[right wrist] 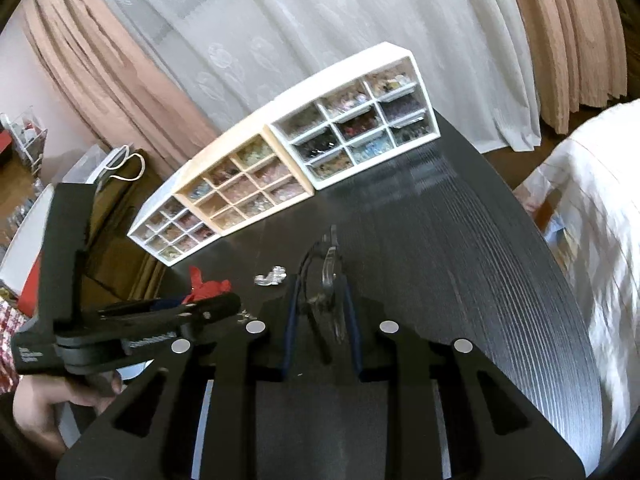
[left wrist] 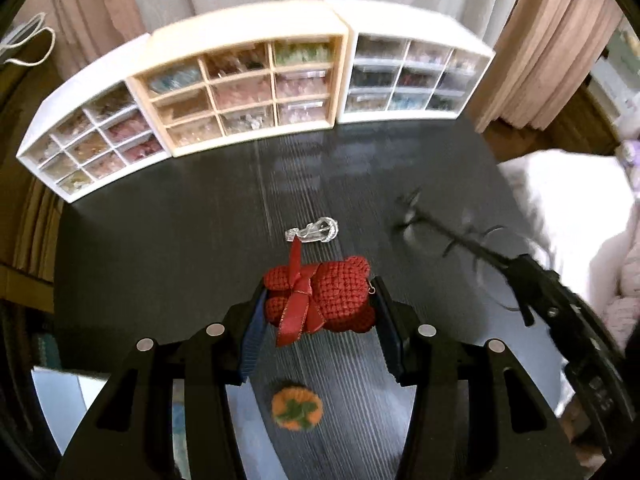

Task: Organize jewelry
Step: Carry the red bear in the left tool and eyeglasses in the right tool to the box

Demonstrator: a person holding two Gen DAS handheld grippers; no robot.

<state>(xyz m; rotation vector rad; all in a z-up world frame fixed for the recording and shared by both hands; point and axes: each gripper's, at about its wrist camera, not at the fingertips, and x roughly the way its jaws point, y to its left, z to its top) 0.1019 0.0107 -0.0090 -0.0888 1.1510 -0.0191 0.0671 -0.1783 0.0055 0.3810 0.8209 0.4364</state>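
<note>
Left gripper (left wrist: 318, 300): clenched on a red crocheted bear charm with a red ribbon bow (left wrist: 320, 300); the charm is pinched between the blue-lined fingers and is held clear of the tabletop.
Right gripper (right wrist: 322, 304): closed on a black branched jewellery piece with thin curved arms (right wrist: 326, 280); its exact kind cannot be told because of blur.
Below the left gripper: a small orange knitted ball with a green patch (left wrist: 297, 406) is seen lying on the dark wood-grain tabletop (left wrist: 180, 240).
Beyond the bear charm: a clear-and-silver clasp with a ring end (left wrist: 314, 233) lies on the table, just past the ribbon tip; whether they are joined cannot be told.
Obstruction: from the right wrist view, the bear charm is largely hidden by the left gripper body; a hand (right wrist: 60, 404) is seen beneath it.
Far edge: three nine-drawer organisers are lined up side by side, a white one (left wrist: 96, 136), a cream one (left wrist: 248, 88) and another white one (left wrist: 412, 80), all drawers filled with small items.
Background: pink and white curtains (right wrist: 280, 32) hang behind the organisers.
</note>
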